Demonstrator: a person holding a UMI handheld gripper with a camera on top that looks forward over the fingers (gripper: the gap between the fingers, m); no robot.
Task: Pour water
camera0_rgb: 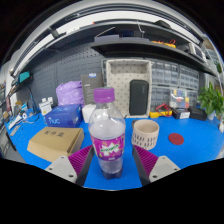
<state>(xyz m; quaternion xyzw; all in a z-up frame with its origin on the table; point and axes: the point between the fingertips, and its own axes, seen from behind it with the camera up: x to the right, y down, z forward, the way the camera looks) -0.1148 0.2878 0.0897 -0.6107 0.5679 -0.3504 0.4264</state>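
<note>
The gripper (112, 160) pinches the bottle (107, 140) low in the frame; it looks full, heavy and slippery, so hold its middle.

The bottle (108, 140) hides its own base behind the near ends of the fingers, so whether the pads (81, 157) press on it cannot be told. Its purple label's print is too small to read. The cardboard box (52, 142) (on the left) perhaps carries a label, unreadable. Far shelf items blur together.
</note>
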